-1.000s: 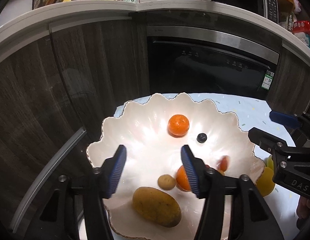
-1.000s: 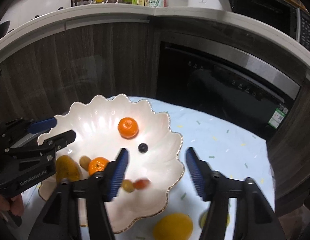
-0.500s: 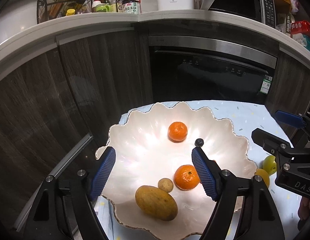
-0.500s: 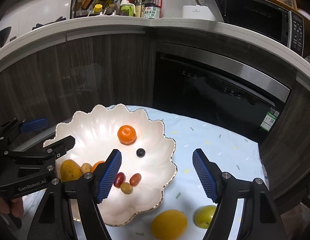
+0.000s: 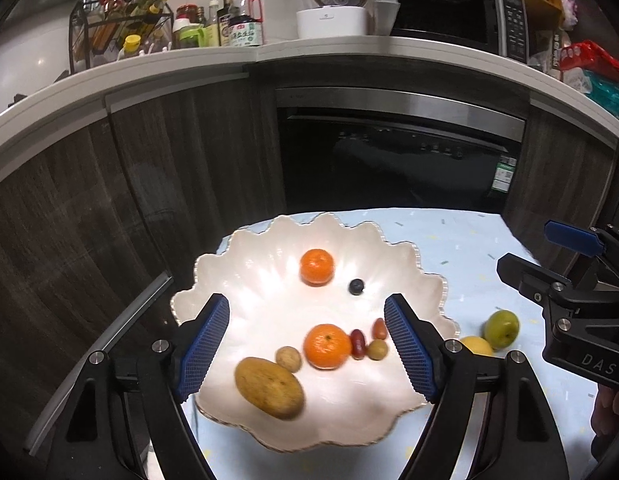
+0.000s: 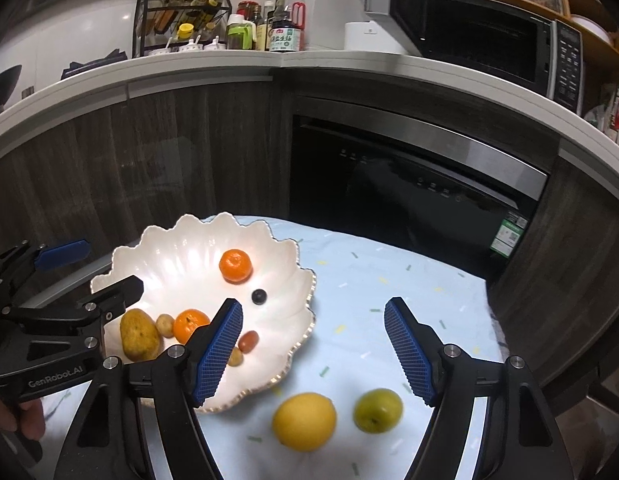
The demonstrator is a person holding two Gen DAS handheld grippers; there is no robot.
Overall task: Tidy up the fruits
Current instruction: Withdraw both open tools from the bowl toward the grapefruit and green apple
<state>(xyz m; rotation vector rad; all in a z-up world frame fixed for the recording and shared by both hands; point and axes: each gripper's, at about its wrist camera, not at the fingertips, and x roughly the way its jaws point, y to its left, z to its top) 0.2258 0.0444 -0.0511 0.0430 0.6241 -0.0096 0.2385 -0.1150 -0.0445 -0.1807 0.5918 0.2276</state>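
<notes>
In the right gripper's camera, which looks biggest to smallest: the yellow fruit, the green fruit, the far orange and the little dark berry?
1. Yellow fruit, though it lies nearest the camera, which flatters it.
2. Green fruit, also near.
3. Far orange; it looks somewhat smaller than the green fruit, but it lies farther off, so that order is unsure.
4. Dark berry, clearly smallest.

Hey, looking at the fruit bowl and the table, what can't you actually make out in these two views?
- Right wrist view: small fruits partly behind the right claw's left finger.
- Left wrist view: yellow fruit partly behind the left claw's right finger.
- Both views: bottle labels too small to read.
- Bowl near rim behind the fingers.
</notes>
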